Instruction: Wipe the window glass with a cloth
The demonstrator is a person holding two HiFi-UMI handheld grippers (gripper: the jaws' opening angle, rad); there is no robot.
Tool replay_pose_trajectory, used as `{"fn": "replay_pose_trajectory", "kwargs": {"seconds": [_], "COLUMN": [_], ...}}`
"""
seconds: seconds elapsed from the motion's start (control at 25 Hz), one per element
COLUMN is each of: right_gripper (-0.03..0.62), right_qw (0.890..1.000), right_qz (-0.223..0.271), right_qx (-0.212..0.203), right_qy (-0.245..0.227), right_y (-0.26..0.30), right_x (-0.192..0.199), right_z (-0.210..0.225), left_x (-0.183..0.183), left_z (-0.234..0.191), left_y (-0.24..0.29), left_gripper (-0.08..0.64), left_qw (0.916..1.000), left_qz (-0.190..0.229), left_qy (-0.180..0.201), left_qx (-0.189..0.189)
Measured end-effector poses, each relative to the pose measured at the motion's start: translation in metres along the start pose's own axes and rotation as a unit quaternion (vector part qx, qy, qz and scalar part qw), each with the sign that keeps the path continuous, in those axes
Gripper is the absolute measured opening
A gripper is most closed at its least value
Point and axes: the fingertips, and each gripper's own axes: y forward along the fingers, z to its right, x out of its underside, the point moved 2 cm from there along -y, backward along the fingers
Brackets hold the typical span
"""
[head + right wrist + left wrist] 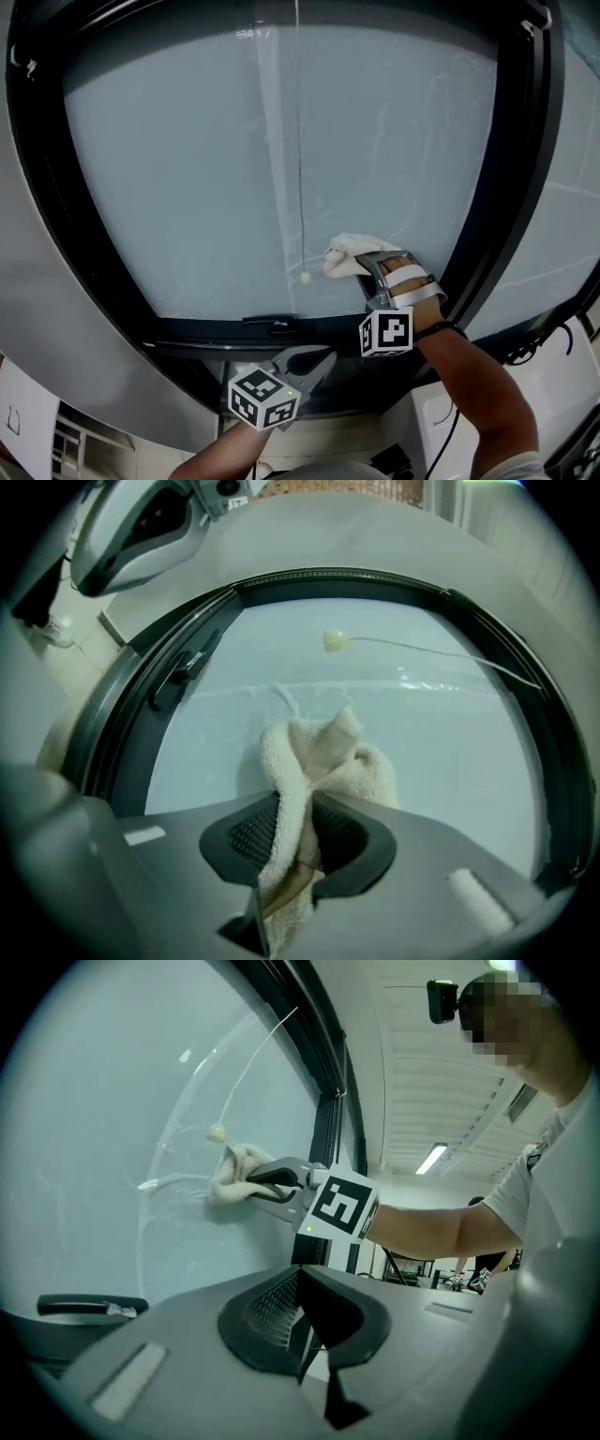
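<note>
While against the window glass (187, 169), cloth (345, 255) in right gripper (298, 841).

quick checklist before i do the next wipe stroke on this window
1. Cloth gripped by right hand-held gripper: ok, jaws shut on a fold.
2. Cloth against window glass: ok, it looks pressed on in the left gripper view.
3. Stroke path clear: not ok, the cord bead hangs just left of the cloth.
4. Left hand-held gripper out of the way: ok, low by the bottom frame, shut, empty.
5. Cloth damp enough: cannot tell.
</note>
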Motion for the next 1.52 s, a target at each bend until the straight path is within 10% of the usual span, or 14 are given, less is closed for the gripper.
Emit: {"fn": "replay_pose_trajectory", "kwargs": {"seconds": [0.28,0.6,0.92,1.24,1.52], "right_gripper": [0.091,0.091,0.092,0.092,0.092], "right_qw": [0.999,0.994,0.997,0.972,0.950], "right_qz": [-0.001,0.031,0.052,0.027,0.002], "right_qx": [-0.026,-0.102,0.060,0.235,0.310], "right_qy": [-0.031,0.038,0.005,0.003,-0.038], "right_y": [0.002,-0.021,-0.062,-0.083,-0.063], "right_x": [0.001,-0.009,-0.040,-0.037,-0.043], "right_z": [0.000,0.029,0.114,0.239,0.328], "left_x": [-0.006,-0.014,-0.025,-0.028,-0.027], "left_z": [-0.003,-0.004,-0.016,-0.018,-0.020], "left_y": [-0.010,-0.026,-0.045,-0.062,-0.067], "left_gripper": [0.017,0.017,0.017,0.017,0.017], "left_qw": [1.0000,0.9998,0.9995,0.9992,0.9992], "left_qz": [0.006,0.008,0.009,0.014,0.010], "left_qy": [0.006,0.016,0.027,0.037,0.037], "left_qx": [-0.004,-0.004,-0.012,-0.009,-0.006]}}
